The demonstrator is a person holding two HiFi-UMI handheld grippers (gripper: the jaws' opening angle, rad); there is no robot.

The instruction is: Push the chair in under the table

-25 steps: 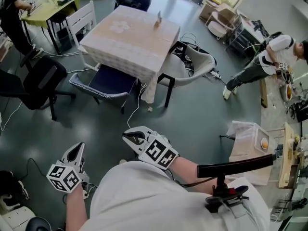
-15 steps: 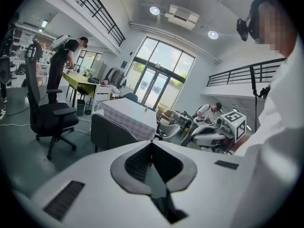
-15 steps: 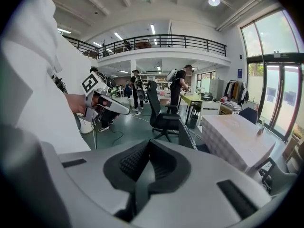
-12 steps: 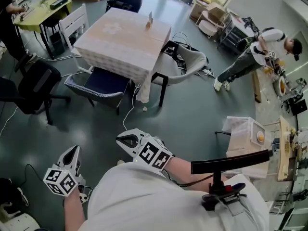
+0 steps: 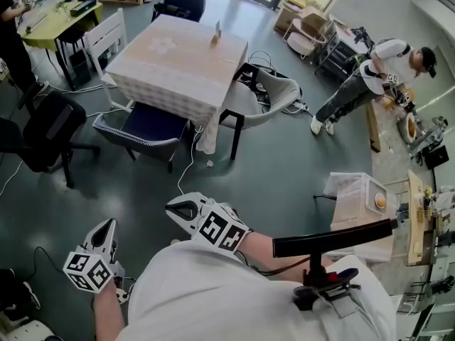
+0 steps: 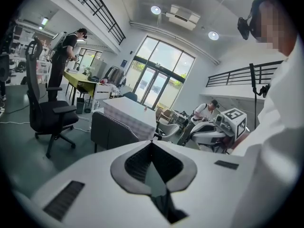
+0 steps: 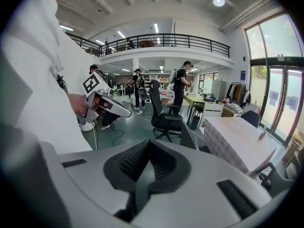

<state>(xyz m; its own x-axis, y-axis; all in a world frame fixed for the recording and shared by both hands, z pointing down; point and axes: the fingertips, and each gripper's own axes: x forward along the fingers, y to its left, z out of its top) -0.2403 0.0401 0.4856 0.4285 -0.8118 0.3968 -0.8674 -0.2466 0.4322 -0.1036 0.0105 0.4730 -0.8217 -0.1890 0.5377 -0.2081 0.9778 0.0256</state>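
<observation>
A square table (image 5: 178,59) with a pale patterned cloth stands across the room. At its near side stands a chair (image 5: 146,126) with a dark blue seat and a grey back, partly under the cloth. The left gripper view shows this chair (image 6: 111,129) and the table (image 6: 130,113) well ahead. Both grippers are held near my body, far from the chair. My left gripper (image 5: 108,226) is shut and empty. My right gripper (image 5: 174,207) is shut too, with nothing between its pads. In the right gripper view the table (image 7: 237,139) lies to the right.
A grey armchair (image 5: 274,94) stands pulled out at the table's right corner. A black office chair (image 5: 50,130) is at the left and a white chair (image 5: 106,38) behind the table. A cable (image 5: 188,165) trails over the floor. A person (image 5: 362,77) bends at the right.
My right gripper has drifted a little to the left in the head view. The left gripper has hardly moved. The person at the right has shifted along.
</observation>
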